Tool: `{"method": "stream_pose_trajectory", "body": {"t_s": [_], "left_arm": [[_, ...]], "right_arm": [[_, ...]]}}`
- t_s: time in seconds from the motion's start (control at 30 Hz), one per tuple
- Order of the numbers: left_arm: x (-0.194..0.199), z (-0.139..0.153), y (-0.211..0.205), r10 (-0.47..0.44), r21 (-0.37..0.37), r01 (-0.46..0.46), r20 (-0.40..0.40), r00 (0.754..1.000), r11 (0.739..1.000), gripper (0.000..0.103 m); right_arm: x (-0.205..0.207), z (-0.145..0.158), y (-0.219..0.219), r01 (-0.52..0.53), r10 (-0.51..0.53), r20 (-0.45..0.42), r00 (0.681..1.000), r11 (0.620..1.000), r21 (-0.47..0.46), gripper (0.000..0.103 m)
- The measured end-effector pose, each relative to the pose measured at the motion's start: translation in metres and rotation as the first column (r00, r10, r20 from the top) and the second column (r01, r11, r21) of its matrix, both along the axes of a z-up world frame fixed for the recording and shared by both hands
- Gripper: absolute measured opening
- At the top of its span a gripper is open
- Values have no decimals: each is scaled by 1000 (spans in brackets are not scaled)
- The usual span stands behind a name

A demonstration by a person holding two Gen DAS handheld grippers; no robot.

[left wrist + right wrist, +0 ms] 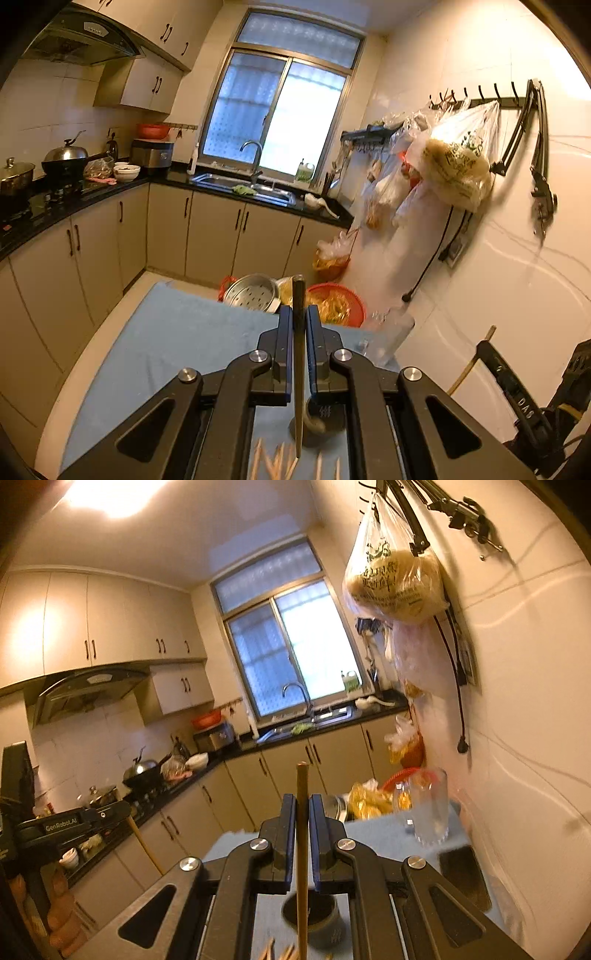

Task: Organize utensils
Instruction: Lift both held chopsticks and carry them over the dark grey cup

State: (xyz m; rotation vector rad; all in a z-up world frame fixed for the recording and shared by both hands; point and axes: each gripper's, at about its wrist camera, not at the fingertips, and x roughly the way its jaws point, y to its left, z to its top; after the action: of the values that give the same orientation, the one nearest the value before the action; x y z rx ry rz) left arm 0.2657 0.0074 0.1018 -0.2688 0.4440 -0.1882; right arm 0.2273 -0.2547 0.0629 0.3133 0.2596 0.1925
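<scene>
left gripper [298,321]: clamped on a dark chopstick [298,354], raised above the blue table mat [166,332] | right gripper [303,805]: clamped on a brown chopstick [302,849], also above the mat | dark round cup [312,914]: on the mat, under both grippers | loose chopsticks [280,461]: on the mat, just nearside of the cup | clear glass [430,808]: at the mat's far edge

The cloth [166,332] on the table is light blue, and the chopstick [298,354] in the black left gripper [298,317] is dark brown. The far baskets [340,299] are red with yellow stuff inside, and the cupboards [210,232] are beige under a black counter [177,179]. The right gripper [303,805] is black too, holding a lighter brown chopstick [303,834] over a dark grey cup [314,919].
</scene>
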Motion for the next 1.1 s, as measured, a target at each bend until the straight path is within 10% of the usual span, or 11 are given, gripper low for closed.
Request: {"method": "stream_pose_trajectory", "body": {"t_s": [0.43,1.1], "left_arm": [[63,-34,-33,14,-32,-14,-25,1000,999,7],[66,-106,-48,-42,44,54,-229,973,998,9]], "right_arm": [[74,-26,1,117,-118,29,993,992,47,8],[96,-112,-5,51,-32,-172,985,993,105,12]]}}
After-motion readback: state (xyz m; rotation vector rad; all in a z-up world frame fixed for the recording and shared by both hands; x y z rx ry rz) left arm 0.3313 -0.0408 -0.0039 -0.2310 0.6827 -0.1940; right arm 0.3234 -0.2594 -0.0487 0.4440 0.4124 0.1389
